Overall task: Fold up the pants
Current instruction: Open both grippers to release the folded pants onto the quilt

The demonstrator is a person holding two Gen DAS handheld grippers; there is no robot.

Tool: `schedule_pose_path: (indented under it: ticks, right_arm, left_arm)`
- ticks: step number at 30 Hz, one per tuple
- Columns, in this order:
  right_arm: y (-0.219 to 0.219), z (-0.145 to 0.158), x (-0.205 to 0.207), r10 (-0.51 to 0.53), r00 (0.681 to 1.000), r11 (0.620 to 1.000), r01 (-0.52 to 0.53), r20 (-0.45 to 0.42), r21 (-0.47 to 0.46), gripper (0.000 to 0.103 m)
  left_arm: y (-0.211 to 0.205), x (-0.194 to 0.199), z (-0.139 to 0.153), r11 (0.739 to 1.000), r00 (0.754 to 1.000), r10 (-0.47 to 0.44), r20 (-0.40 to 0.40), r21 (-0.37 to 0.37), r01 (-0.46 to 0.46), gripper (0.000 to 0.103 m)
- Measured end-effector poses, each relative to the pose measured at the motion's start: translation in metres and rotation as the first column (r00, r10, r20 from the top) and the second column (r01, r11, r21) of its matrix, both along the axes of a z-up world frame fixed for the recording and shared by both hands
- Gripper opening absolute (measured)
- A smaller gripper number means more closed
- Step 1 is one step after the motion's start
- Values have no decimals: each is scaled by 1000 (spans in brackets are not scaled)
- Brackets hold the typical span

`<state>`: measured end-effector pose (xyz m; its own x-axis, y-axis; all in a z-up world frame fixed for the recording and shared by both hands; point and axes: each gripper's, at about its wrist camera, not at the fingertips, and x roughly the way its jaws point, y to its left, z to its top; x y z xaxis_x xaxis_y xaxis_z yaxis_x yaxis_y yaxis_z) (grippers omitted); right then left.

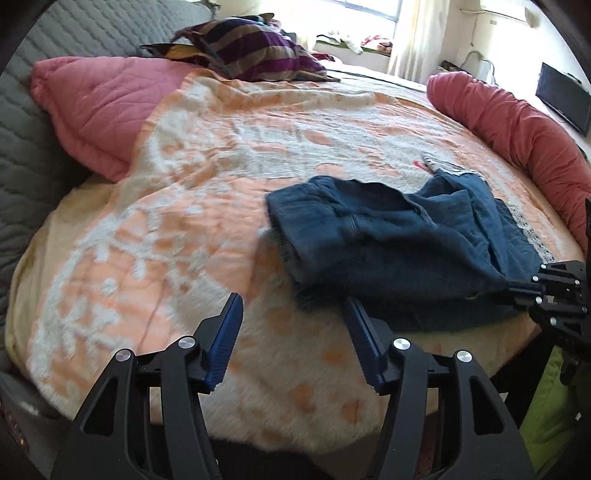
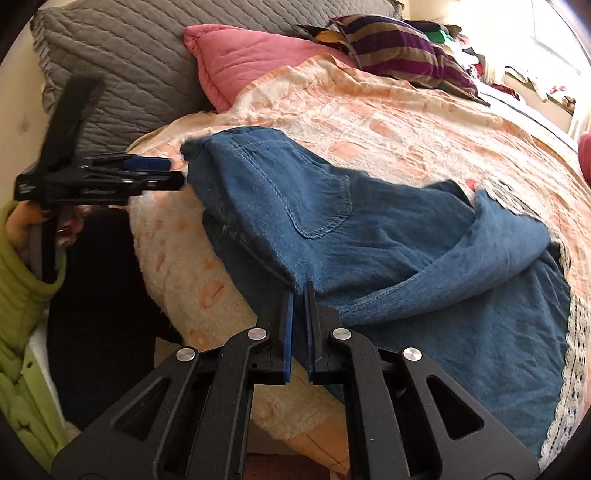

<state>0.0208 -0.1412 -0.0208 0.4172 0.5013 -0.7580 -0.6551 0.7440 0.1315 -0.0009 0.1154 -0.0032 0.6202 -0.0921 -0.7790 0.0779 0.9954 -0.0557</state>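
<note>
Bed (image 1: 207, 206) under peach-and-white blanket, pink pillow (image 1: 99, 107) upper left, window (image 1: 369, 14) overexposed at top, blue pants (image 1: 399, 243) bunched centre-right of frame, left tongs (image 1: 291, 325) apart over blanket, right tongs (image 2: 299, 295) clamped on pants hem, far leg partly hidden under folds.

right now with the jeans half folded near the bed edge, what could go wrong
The right gripper alone pinches the jeans, by an edge; pulling may drag the loose fold apart. The left gripper is open and holds nothing, so the far side may slide. The jeans lie close to the edge of the blanket and could slip off.
</note>
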Motion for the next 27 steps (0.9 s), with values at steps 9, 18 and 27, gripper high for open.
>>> schedule_pose_path:
  ticks: [9, 18, 27]
  right_arm:
    - [0, -1, -9, 14, 1000, 1000, -14, 4, 2, 2]
    - [-12, 14, -19, 1, 999, 995, 2, -32, 104, 5]
    - [27, 1, 16, -79, 994, 997, 79, -71, -7, 22]
  left_arm:
    - [-38, 9, 34, 993, 993, -88, 82, -76, 95, 41]
    - [-69, 27, -29, 992, 992, -115, -43, 49, 117, 42]
    - [-63, 26, -29, 993, 992, -122, -27, 0, 122, 42]
